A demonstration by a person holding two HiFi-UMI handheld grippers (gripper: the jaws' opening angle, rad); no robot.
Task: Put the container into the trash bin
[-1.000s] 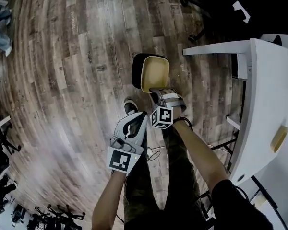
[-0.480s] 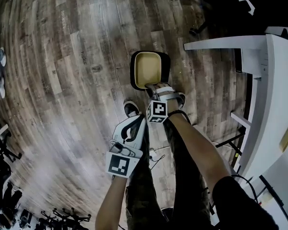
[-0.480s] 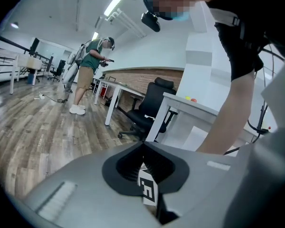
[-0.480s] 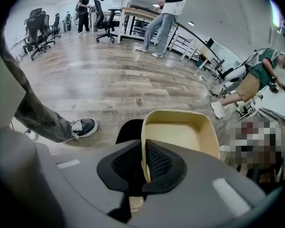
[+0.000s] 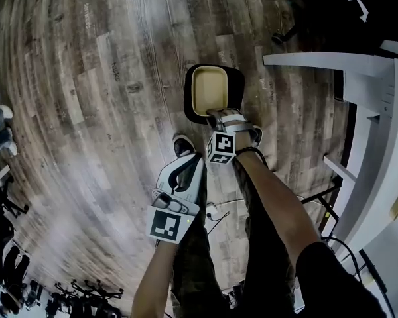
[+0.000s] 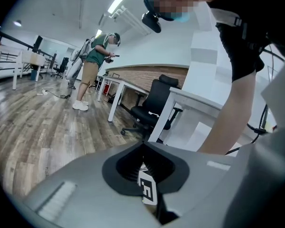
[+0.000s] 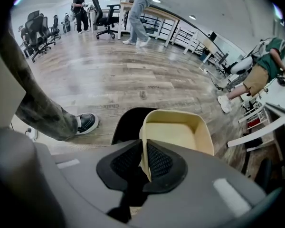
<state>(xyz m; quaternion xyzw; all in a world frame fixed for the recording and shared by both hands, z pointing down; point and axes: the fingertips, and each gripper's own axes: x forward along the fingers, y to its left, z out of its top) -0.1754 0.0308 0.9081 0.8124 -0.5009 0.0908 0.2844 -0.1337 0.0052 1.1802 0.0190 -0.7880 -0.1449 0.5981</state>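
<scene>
A beige, tray-shaped container (image 5: pixel 209 91) hangs over the mouth of a black trash bin (image 5: pixel 235 81) that stands on the wooden floor. My right gripper (image 5: pixel 215 116) points steeply down and holds the container's near rim. In the right gripper view the thin rim (image 7: pixel 145 151) stands between the black pads of the right gripper (image 7: pixel 146 163), whose jaws are opening, and the bin (image 7: pixel 128 122) shows dark behind the container (image 7: pixel 180 134). My left gripper (image 5: pixel 189 161) hangs lower left, apart from both, its jaws together on nothing. In its own view the left gripper (image 6: pixel 145 158) faces the room.
A white desk (image 5: pixel 358 65) runs along the right. The person's shoe (image 5: pixel 182 144) and legs are just beside the bin. A cable (image 5: pixel 215 212) lies on the floor. A black office chair (image 6: pixel 152 108) and a standing person (image 6: pixel 92 65) are farther off.
Both grippers have sunk toward the floor. The container has come down with the right gripper and now sits lower and closer over the bin's mouth.
</scene>
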